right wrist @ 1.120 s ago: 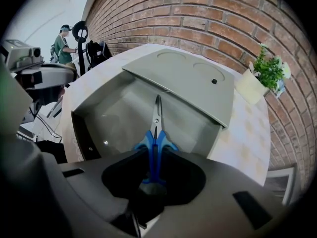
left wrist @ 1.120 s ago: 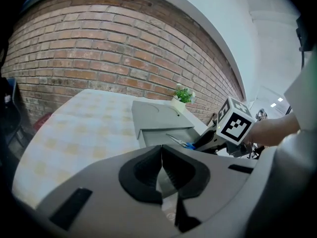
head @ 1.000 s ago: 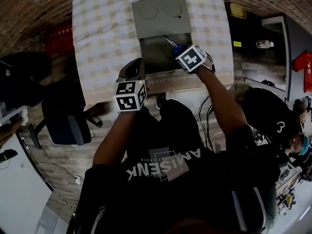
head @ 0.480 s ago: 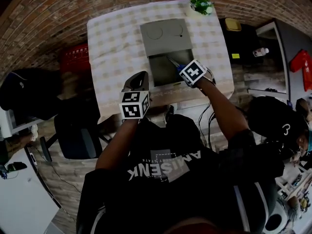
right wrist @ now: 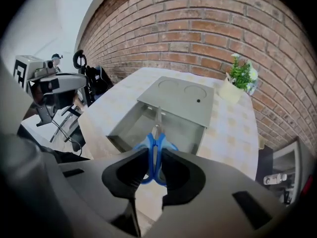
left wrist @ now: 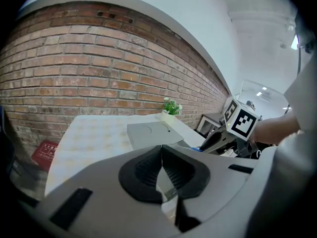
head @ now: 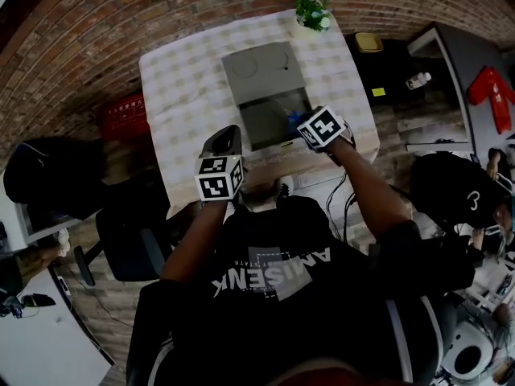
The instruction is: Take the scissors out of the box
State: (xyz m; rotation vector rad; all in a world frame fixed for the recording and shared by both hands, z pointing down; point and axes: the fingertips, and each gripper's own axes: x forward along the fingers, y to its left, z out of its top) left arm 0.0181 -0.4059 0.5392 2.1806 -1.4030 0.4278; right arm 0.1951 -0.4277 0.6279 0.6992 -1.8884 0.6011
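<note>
Blue-handled scissors (right wrist: 154, 150) hang in my right gripper (right wrist: 154, 166), which is shut on their handles. The closed blades point forward over the open grey box (right wrist: 130, 125). In the head view the scissors (head: 292, 119) show just left of the right gripper (head: 308, 127), above the box's (head: 269, 125) near right corner. The box's lid (head: 259, 69) is slid back. My left gripper (left wrist: 161, 153) is shut with nothing in it. It hovers over the table's near edge, left of the box (head: 228, 139).
The table wears a checked cloth (head: 189, 79). A small potted plant (head: 310, 10) stands at its far edge. On the floor are a red crate (head: 125, 117) to the left and a dark chair (head: 129, 232). Shelves (head: 451, 71) stand to the right.
The right gripper has risen with the scissors, lifting their blades up out of the box. The left gripper has also lifted a little. The head camera has pulled back.
</note>
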